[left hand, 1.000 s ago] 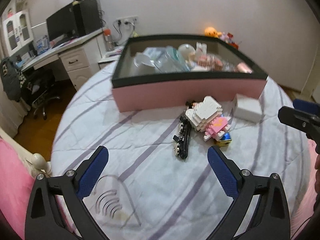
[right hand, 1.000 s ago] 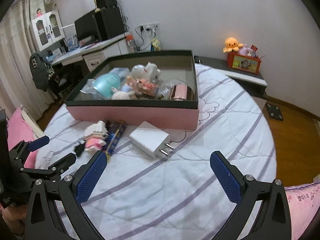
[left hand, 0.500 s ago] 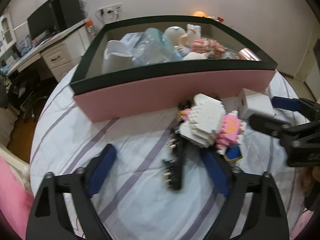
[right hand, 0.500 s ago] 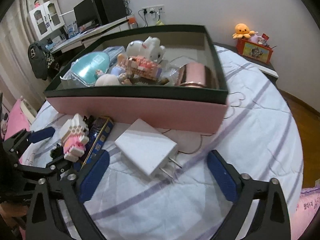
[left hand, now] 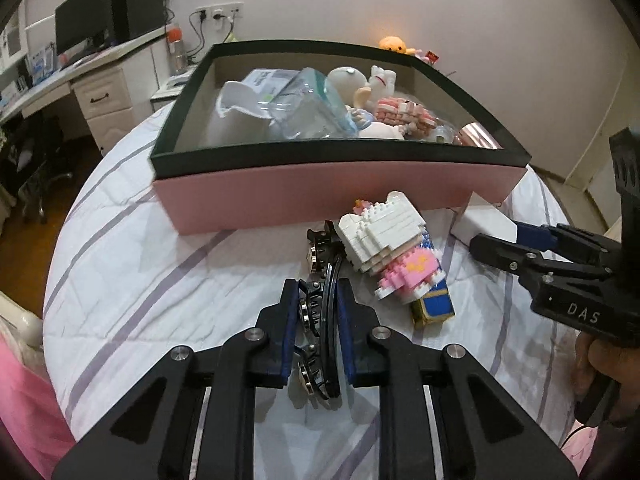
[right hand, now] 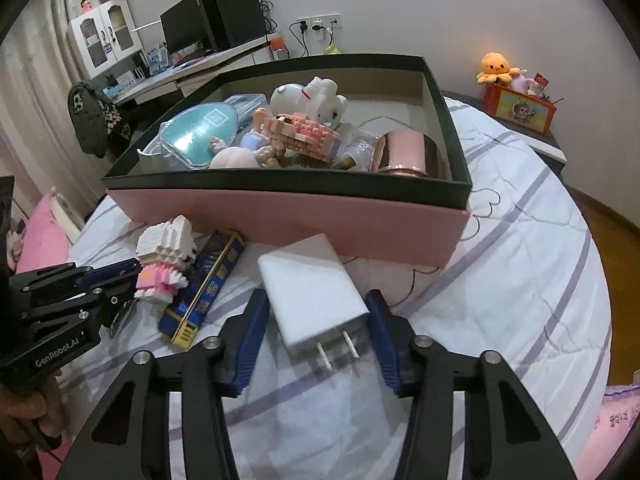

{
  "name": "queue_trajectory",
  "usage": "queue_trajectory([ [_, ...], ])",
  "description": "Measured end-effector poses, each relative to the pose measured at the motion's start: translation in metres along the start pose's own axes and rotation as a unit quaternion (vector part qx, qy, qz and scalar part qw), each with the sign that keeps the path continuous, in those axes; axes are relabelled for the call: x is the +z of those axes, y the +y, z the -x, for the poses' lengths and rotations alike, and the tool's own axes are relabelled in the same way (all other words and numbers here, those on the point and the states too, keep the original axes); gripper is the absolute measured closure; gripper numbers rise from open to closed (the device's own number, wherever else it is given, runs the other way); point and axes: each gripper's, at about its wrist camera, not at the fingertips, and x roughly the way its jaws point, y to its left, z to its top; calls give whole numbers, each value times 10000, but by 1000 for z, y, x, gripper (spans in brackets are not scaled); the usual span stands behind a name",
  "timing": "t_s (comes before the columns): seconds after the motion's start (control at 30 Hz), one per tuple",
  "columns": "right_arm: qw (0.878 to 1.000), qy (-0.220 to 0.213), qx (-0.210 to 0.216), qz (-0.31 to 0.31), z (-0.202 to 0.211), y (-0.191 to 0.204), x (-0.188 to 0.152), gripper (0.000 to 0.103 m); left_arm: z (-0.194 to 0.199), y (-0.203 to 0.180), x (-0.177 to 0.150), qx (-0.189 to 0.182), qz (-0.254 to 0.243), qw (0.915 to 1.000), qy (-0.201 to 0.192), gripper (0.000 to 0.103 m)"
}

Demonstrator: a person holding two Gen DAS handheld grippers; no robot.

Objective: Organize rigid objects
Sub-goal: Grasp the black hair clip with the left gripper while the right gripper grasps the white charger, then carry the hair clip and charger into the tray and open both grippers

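Step in hand: both grippers are taking hold of loose items on the bed in front of the pink box [left hand: 320, 196], presumably to drop them inside.
Left gripper [left hand: 318, 316]: clenched on a black hair clip [left hand: 326, 280]; its jaws have just been closing and the blue pads now press on it from both sides.
Hair clip: lies on the striped sheet [left hand: 160, 280], just beside the white-and-pink brick figure [left hand: 386, 240], near the box's front wall.
Right gripper [right hand: 316, 336]: its jaws have just been closing around the white charger [right hand: 310, 284]; the pads [right hand: 250, 332] flank the plug end, but a sliver of gap shows on each side, so I judge it not yet gripped.
Charger: flat on the sheet, prongs toward the gripper, far end close to the box wall.
Blue packet [right hand: 208, 284]: on the sheet between figure and charger, untouched.
Next move: the right jaws need to finish closing on the charger; then each hand lifts clear of the dark rim and carries over it into the box, which is already crowded.
Care: the clip touches the figure, so lifting may nudge it.
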Motion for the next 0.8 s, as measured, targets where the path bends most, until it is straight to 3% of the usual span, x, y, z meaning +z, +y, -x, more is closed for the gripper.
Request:
queue_trajectory([
  [0.5,9997,78,-53,233,-12,10,4,53,14,14,-13,94,188,9998,-48,85],
  [0.6,9993,137,8,334,-13,12,6,60,17,15,-14,122,195,9997,-79,85],
  [0.8,9994,-17,249,242,7,16,-1,61,40,18,-11,287,185,9988,-365,85],
])
